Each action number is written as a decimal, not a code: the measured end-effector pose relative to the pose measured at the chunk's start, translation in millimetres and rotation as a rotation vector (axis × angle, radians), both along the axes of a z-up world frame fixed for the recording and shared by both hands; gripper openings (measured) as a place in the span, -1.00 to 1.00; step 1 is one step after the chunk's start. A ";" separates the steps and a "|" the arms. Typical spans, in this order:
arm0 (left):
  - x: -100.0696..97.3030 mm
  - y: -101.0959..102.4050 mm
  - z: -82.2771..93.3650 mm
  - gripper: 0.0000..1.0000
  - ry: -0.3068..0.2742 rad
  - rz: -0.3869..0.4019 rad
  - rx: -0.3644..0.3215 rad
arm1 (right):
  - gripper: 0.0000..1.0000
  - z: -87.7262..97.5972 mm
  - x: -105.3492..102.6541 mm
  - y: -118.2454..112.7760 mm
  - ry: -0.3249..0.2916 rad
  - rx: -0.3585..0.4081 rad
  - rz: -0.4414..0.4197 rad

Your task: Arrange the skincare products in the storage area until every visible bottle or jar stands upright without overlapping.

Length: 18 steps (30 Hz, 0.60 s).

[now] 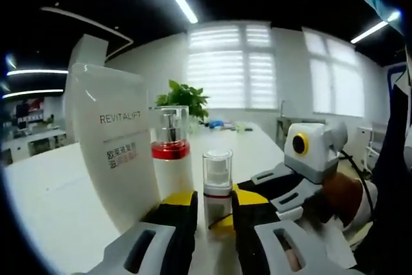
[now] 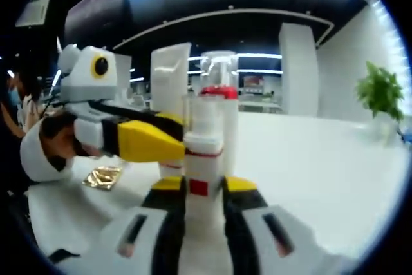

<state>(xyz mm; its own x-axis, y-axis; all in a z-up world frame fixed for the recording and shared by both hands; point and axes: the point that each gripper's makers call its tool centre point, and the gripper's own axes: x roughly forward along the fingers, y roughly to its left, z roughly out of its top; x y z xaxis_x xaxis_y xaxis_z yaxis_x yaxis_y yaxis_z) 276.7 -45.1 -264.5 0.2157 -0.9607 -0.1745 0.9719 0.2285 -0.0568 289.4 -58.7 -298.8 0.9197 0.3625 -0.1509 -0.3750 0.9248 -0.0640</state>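
Observation:
A small white bottle (image 2: 202, 159) with a red band and a clear cap (image 1: 217, 173) stands upright on the white table. My right gripper (image 2: 205, 188) is shut on its lower body. My left gripper (image 1: 214, 205) straddles the same bottle at its yellow tips; I cannot tell whether they press on it. The left gripper (image 2: 132, 138) comes in from the left, the right gripper (image 1: 293, 181) from the right. Behind stand a taller pump bottle (image 1: 170, 152) (image 2: 219, 88) with a red collar and a large white REVITALIFT tube (image 1: 112, 143) (image 2: 170, 78).
The white table (image 1: 45, 210) stretches far back to a green plant (image 1: 183, 96) and windows. A small gold packet (image 2: 103, 177) lies on the table by the person's hand (image 2: 55, 140). A person's dark sleeve is at the right edge (image 1: 393, 178).

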 end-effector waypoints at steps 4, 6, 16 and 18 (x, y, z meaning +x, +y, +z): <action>1.3 1.9 -0.8 -0.58 0.000 -0.005 -0.002 | -0.58 -1.8 1.0 1.7 0.006 -0.004 0.000; 2.0 2.8 -1.6 -0.58 0.004 -0.008 -0.003 | -0.58 -4.9 1.9 2.4 0.019 -0.010 -0.005; 3.3 8.4 -0.9 -0.57 0.003 -0.003 -0.011 | -0.51 -11.0 -1.4 3.9 0.036 -0.021 -0.016; 2.9 9.0 -1.8 -0.57 0.001 -0.001 -0.008 | -0.51 -11.4 -3.1 4.0 0.042 -0.035 -0.018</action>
